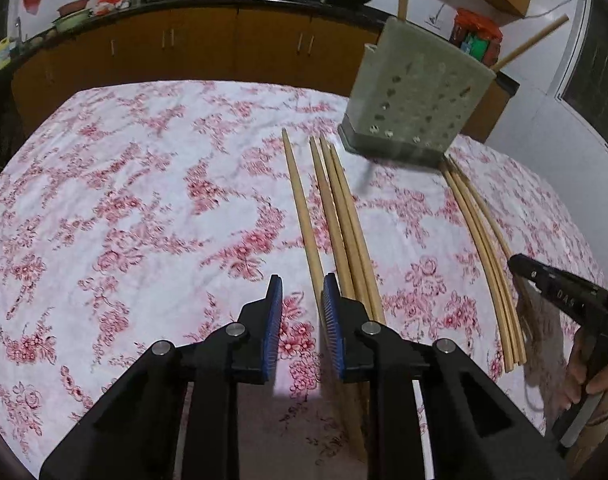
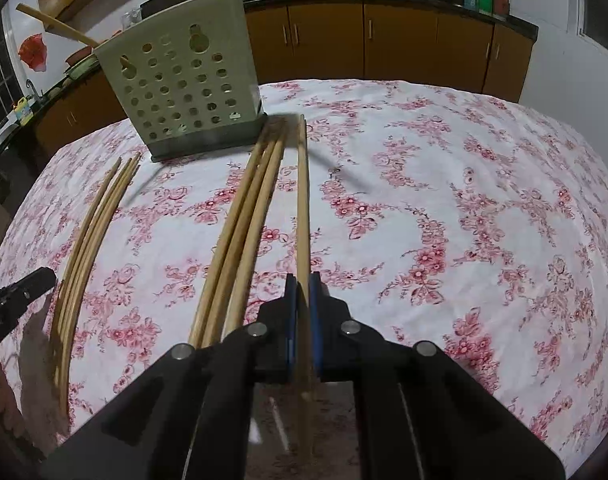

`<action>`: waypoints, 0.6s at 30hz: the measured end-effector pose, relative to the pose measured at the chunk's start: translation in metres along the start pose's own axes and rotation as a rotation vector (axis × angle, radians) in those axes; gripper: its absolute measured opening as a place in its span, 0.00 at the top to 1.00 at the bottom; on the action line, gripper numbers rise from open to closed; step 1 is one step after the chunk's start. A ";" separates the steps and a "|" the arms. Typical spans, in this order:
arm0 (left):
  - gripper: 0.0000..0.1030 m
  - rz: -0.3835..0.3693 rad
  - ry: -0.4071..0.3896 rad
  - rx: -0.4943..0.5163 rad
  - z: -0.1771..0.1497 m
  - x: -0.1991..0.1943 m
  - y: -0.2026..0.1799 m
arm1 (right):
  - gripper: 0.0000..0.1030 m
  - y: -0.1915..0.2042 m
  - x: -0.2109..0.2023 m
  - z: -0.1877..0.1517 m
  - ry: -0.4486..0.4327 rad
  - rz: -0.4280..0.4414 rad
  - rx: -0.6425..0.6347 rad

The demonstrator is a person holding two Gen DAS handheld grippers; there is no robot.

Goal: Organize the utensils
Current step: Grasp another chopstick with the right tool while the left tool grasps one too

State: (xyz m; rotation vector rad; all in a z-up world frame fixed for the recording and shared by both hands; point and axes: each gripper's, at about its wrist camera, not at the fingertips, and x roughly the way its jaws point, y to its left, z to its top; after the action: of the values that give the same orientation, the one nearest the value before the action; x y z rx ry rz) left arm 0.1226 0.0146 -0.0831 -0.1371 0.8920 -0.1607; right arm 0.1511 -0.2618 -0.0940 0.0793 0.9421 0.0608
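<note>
A pale green perforated utensil holder stands at the far side of the floral tablecloth, with wooden sticks poking out of its top; it also shows in the right wrist view. Wooden chopsticks lie on the cloth: a single chopstick, a bundle of three and another bundle further right. My left gripper is open, low over the cloth, with the single chopstick between its blue pads. My right gripper is shut on a single chopstick that points toward the holder.
The table is covered by a white cloth with red flowers. Behind it runs a counter with brown cabinets, pans and jars. A black tool held by a hand shows at the right edge of the left wrist view.
</note>
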 end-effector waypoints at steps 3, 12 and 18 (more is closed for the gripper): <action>0.80 -0.006 0.018 0.013 -0.002 0.003 -0.004 | 0.92 0.000 0.000 0.000 -0.002 -0.002 -0.004; 0.90 0.046 0.018 0.058 -0.004 0.006 -0.015 | 0.88 0.003 -0.003 -0.003 -0.005 -0.006 -0.022; 0.92 0.074 0.021 0.068 0.007 0.014 -0.010 | 0.92 0.012 -0.001 -0.003 -0.011 0.000 -0.054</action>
State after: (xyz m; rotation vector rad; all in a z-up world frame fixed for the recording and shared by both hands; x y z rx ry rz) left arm 0.1359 0.0026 -0.0870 -0.0392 0.9104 -0.1231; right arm 0.1476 -0.2497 -0.0936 0.0298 0.9284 0.0855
